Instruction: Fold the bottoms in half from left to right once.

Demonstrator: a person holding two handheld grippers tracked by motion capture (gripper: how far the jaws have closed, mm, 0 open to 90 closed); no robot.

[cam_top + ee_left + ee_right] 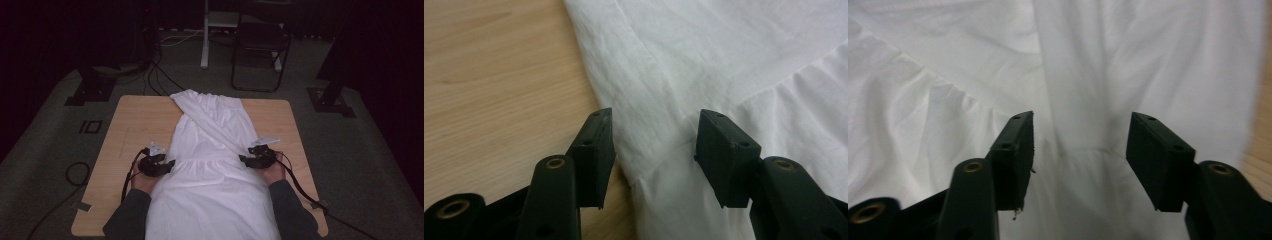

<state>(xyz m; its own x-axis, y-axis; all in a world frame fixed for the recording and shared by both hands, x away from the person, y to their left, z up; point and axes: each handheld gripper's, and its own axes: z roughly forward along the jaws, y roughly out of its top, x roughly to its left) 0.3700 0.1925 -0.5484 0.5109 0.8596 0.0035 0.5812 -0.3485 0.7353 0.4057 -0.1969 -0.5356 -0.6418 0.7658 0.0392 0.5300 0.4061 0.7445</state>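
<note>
Left gripper [169,163], right gripper [243,159]: jaws parted, nothing clamped. Between them: white gathered cotton garment [212,150], flat along light wooden table [135,120]. Likely light, limp, non-slip; pinch side edges at gathered seam.

One white garment [215,150] is counted, spread along one wooden table [135,125]. Two hand-held grippers are counted, a left gripper [167,164] and a right gripper [243,159], and two black jaws are seen on each in the gripper views, four in all. Two forearms in dark sleeves [131,212] are counted at the near edge. Beyond the table, one dark folding chair [260,45] and one white stand [205,35] are counted on the floor.
</note>
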